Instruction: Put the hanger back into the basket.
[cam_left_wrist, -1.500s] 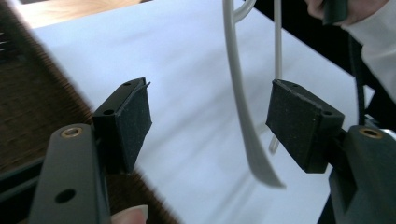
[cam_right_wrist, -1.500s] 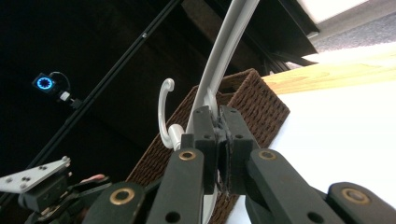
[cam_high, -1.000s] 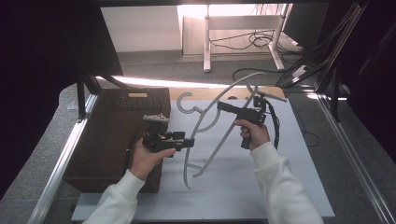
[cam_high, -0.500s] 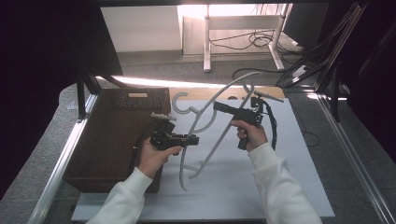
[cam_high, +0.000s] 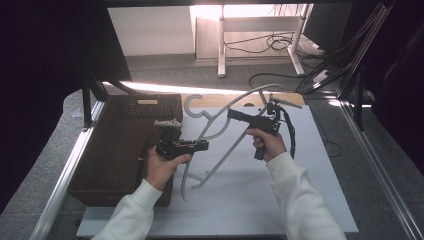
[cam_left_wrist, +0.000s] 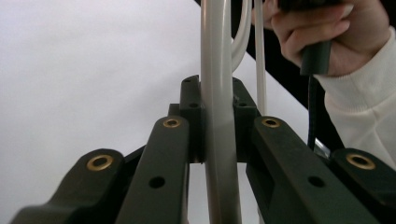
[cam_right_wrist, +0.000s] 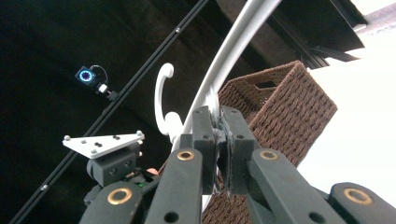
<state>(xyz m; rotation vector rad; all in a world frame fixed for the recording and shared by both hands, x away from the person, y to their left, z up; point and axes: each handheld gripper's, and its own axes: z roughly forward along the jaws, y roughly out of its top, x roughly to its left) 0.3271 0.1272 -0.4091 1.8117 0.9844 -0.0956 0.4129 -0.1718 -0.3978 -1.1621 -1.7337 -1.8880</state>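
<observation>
The grey plastic coat hanger (cam_high: 220, 135) hangs tilted above the white desk (cam_high: 300, 200), just right of the brown wicker basket (cam_high: 120, 145), its hook toward the basket's far corner. It looks light, stiff and rather smooth, so a thin rail could twist or slip. The left tongs (cam_high: 202, 145) have just closed and clamp one rail; the right tongs (cam_high: 234, 114) clamp the curved shoulder.
</observation>
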